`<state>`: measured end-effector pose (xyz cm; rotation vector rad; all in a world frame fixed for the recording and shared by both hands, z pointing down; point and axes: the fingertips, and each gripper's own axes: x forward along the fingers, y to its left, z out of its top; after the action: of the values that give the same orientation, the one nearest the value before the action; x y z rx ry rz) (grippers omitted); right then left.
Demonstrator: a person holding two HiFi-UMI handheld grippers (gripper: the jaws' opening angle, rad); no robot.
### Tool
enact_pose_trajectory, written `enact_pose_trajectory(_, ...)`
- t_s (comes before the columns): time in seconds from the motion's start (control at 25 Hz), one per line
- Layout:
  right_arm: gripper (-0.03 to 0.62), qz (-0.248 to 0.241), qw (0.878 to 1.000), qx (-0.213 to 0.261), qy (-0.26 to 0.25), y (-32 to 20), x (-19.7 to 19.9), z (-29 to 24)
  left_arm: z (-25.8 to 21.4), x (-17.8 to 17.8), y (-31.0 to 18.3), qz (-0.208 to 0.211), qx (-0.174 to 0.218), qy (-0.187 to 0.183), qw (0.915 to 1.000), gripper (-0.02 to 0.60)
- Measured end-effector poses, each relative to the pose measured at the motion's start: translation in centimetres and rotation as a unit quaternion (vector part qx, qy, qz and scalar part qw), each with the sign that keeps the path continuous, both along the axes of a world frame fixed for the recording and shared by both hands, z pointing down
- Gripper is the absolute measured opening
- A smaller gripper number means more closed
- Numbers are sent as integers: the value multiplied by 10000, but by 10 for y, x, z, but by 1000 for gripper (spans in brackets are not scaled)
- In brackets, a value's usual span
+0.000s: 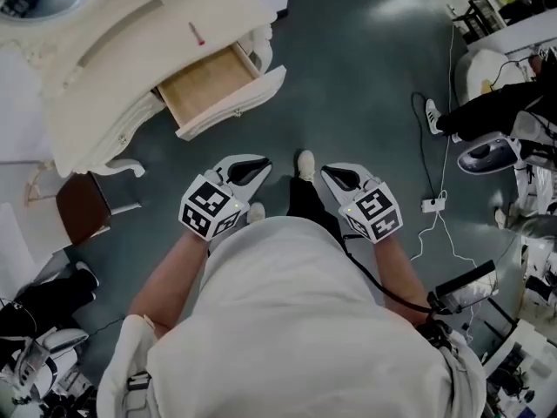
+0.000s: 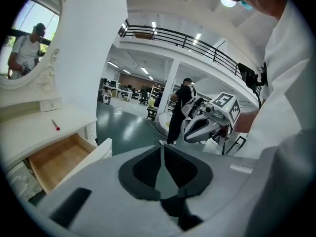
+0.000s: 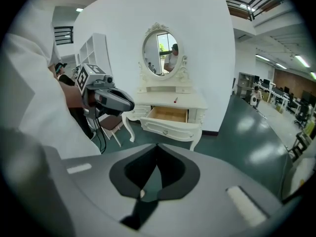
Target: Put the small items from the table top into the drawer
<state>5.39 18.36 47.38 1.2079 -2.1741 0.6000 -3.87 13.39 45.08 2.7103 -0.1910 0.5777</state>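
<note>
Small red pin-like item (image 1: 197,35) lies on cream vanity top (image 1: 226,7) above open wooden drawer (image 1: 209,84). Left gripper (image 2: 162,149), right gripper (image 3: 157,152): jaws together, empty. Risk: thin item slips your pinch, rolls off.

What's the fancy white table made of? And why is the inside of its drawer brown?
The table looks like wood painted creamy white, smooth and a little shiny, with carved curly trim. I can't tell for sure what is under the paint. The inside of the drawer looks like bare pale brown wood or plywood, matte and unpainted, so its own colour shows.
</note>
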Motion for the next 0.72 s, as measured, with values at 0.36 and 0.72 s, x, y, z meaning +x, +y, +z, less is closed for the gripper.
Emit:
enact_pose_trajectory(0.36, 2, -1311, 9913, 102, -83, -122, 90, -8, 2, 66, -116, -1509, -173, -394, 9876, 44)
enact_pose_trajectory(0.72, 2, -1928, 9803, -73, -424, -176, 145, 29, 30, 79, -195, -2820, -385, -849, 9549, 48)
